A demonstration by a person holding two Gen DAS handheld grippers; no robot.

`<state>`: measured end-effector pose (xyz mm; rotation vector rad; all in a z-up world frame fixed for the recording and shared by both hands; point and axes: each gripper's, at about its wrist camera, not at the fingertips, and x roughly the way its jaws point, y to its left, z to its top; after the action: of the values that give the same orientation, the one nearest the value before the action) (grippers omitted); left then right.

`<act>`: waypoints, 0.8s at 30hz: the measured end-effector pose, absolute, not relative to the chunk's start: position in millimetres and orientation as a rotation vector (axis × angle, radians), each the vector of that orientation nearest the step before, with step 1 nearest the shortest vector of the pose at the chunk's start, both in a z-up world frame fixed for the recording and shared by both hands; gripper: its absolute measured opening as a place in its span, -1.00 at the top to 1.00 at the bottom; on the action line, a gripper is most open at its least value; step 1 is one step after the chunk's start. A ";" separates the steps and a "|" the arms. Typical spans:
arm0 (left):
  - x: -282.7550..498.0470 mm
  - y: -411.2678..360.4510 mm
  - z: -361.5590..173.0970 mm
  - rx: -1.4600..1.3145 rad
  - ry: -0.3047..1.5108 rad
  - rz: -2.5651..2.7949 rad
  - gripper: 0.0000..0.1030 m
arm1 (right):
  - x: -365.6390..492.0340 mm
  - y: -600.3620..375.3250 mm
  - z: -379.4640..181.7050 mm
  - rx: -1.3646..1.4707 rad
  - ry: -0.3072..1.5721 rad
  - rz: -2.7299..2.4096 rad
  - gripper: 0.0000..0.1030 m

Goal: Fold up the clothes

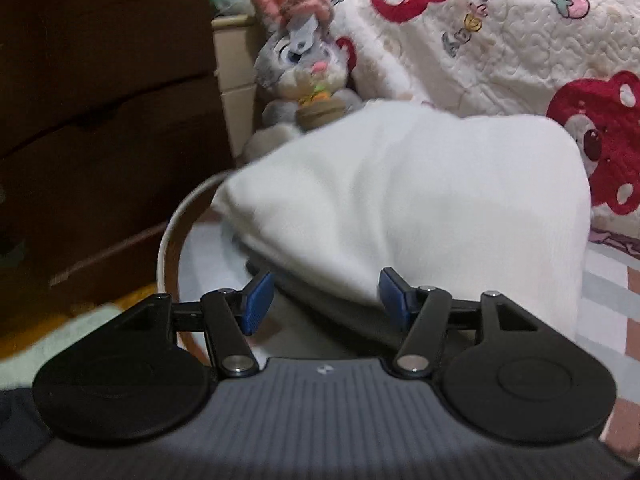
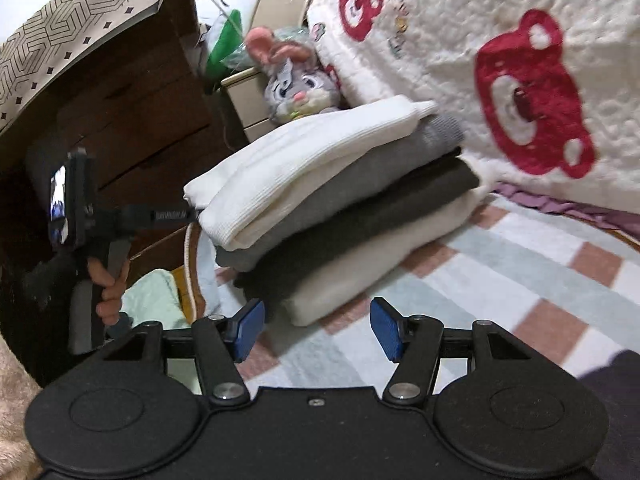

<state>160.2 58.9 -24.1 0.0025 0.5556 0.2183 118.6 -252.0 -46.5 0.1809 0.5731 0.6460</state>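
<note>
We had both tools, left and right, spread empty; the folded stack looked soft, floppy, best gripped at edges

My right hand-held gripper is matt black plastic with ribbed blue pads and shiny metal pivot pins. At frame centre, the top white garment is fine-ribbed knit, the grey one beneath it soft. The checked bedsheet looks smooth, the bear quilt puffy and textured, the rabbit toy plush. Upper left, dark wooden drawers.
</note>
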 end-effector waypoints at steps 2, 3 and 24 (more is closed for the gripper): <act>145.4 50.8 -25.6 -0.008 0.573 0.193 -0.17 | 108.8 -258.6 -44.0 0.160 0.560 0.626 -0.27; 138.1 46.7 -26.3 -0.014 0.582 0.181 -0.17 | 103.8 -260.9 -42.7 0.143 0.550 0.613 -0.28; -12.9 -41.3 -16.1 -0.017 0.653 0.012 -1.00 | -19.9 -276.6 -26.5 0.070 0.341 0.444 -0.91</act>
<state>-12.9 -41.3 -16.1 -0.0166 0.6529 0.0123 -19.9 -276.6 -26.5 0.0699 0.3410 0.4444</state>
